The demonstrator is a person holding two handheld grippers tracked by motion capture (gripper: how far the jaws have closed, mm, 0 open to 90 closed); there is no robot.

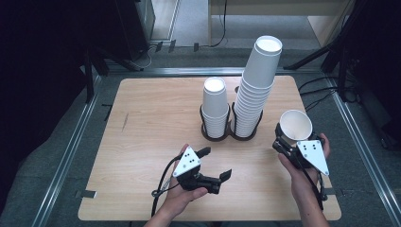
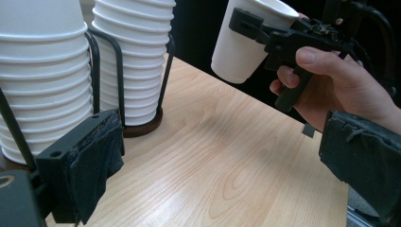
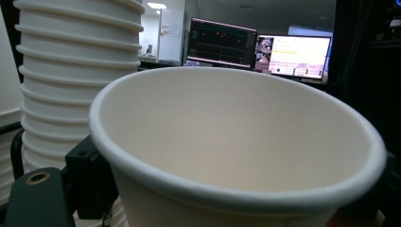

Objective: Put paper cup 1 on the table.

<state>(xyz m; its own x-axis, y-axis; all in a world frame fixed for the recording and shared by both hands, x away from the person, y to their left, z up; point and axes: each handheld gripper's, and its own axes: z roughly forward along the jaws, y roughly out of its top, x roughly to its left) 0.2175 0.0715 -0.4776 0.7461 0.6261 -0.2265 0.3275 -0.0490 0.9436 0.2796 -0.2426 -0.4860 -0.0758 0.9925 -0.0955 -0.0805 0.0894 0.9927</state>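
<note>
Two stacks of white paper cups stand in a black wire holder (image 1: 229, 133) at the table's middle: a short stack (image 1: 215, 106) on the left and a tall leaning stack (image 1: 255, 90) on the right. My right gripper (image 1: 285, 140) is shut on a single white cup (image 1: 296, 125) held above the table's right edge, mouth up and tilted; that cup (image 3: 236, 156) sits close before the right gripper view's camera. My left gripper (image 1: 216, 163) is open over the table's front middle, its jaws wide apart with nothing between them. In the left gripper view the held cup (image 2: 246, 40) hangs beyond the stacks (image 2: 45, 71).
The light wooden table (image 1: 146, 123) is bare on its left half and along the front. A metal frame rail (image 1: 71, 151) runs round it. Monitors (image 3: 260, 47) glow in the background of the right gripper view. Cables lie on the floor at the right.
</note>
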